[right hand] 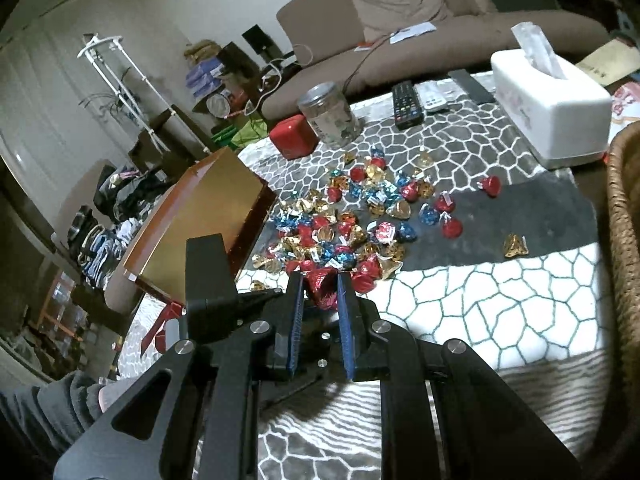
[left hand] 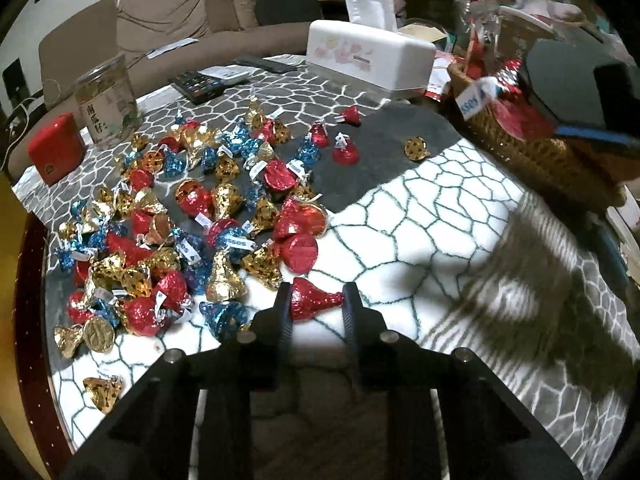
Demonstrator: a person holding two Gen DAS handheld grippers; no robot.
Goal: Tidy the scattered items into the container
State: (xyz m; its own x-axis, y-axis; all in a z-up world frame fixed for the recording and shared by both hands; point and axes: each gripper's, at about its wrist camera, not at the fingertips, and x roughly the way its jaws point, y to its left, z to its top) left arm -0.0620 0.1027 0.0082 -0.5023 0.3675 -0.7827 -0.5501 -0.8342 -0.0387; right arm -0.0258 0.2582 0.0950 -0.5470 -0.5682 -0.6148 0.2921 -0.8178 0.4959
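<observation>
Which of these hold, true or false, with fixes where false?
1. The left gripper has a red candy between its fingers. True.
2. The right gripper is empty. False: its jaws are shut on a red candy.
3. The tissue box is white. True.
4. The basket is made of clear plastic. False: it is brown wicker.
5. The loose candies are all red. False: red, gold and blue are mixed.

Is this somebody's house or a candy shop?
Most likely a house, in the living room. A brown sofa stands behind the table, with TV remotes and a tissue box lying beside the scattered candies.
</observation>
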